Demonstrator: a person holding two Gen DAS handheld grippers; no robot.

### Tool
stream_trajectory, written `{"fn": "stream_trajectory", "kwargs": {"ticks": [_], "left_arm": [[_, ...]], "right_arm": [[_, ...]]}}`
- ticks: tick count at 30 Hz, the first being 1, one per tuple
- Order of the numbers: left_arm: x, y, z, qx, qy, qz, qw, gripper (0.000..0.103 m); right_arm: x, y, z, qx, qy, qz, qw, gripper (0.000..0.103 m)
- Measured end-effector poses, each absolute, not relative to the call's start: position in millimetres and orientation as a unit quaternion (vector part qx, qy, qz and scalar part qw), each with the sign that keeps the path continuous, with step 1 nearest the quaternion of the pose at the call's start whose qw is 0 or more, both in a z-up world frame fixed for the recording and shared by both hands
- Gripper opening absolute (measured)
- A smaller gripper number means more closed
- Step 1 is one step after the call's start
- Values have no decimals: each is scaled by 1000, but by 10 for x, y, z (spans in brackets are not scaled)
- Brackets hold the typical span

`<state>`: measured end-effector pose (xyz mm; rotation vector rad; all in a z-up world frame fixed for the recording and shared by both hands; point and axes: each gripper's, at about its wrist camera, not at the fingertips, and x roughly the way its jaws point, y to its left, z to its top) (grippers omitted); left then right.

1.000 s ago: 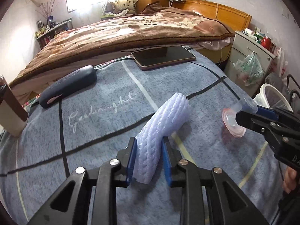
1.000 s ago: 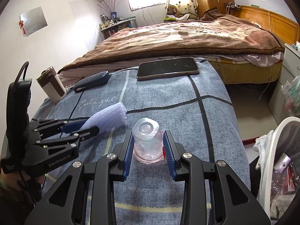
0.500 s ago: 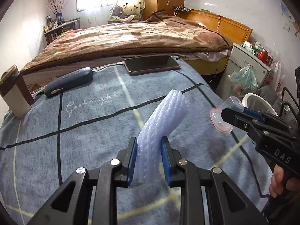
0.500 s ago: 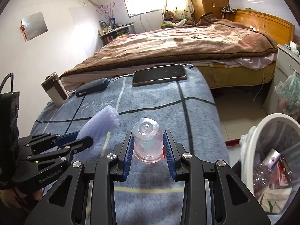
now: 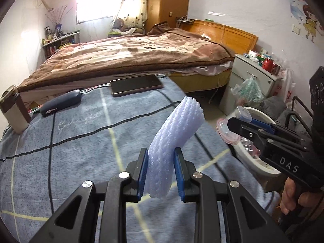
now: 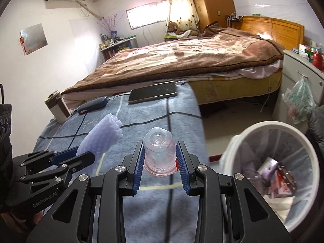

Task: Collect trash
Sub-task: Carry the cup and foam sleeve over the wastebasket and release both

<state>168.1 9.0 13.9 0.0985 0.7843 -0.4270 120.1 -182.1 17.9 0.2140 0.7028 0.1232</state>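
While both pieces of trash are riding clear of the blue blanket-covered surface (image 6: 154,208), the job is sitting in its carry step: pickup done, drop not yet made.

Left claw (image 5: 160,174) is pinching the lower end of a lilac foam net sleeve (image 5: 176,133), blue pads pressing into its sides; the sleeve is arching up and off to the right, free of the blanket.

Right claw (image 6: 160,166) is clamping a small clear plastic cup (image 6: 159,151), upside down, pinkish rim toward the camera, pads pressing on both walls. A hand (image 5: 291,198) is showing under that tool in the left view.

White trash bin (image 6: 263,127), lined and already part full of wrappers, is standing on the floor just off the surface's right edge, below the right claw's level.

Phone, dark case and tumbler are lying along the far edge, probably not trash.

Next move, as judged: swing each claw out past the right edge until it is hanging over the bin mouth, then spread it. Light foam may cling to the pads or drift, so release low and centred.
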Motion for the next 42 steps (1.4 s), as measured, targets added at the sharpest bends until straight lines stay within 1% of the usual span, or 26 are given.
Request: {"fn": "stream_trajectory", "kwargs": {"ticks": [11,25,32,42], "left_arm": [[1517,-390,209,63,368,-234,898,27],[1394,-1239,164,75,369,-286,881,27],[1372,-1693,-40,78,393,-308,863,27],[1298,-2047,-222,89,411,-302,856,28]], "right_arm": [[994,-2238,228,112,330,20,937,34],[795,-2930,181,117,332,-40,935,34],[745,-3253,13,118,356,-67,924,34],[745,-3445,-153,105,393,-69,911,35]]}}
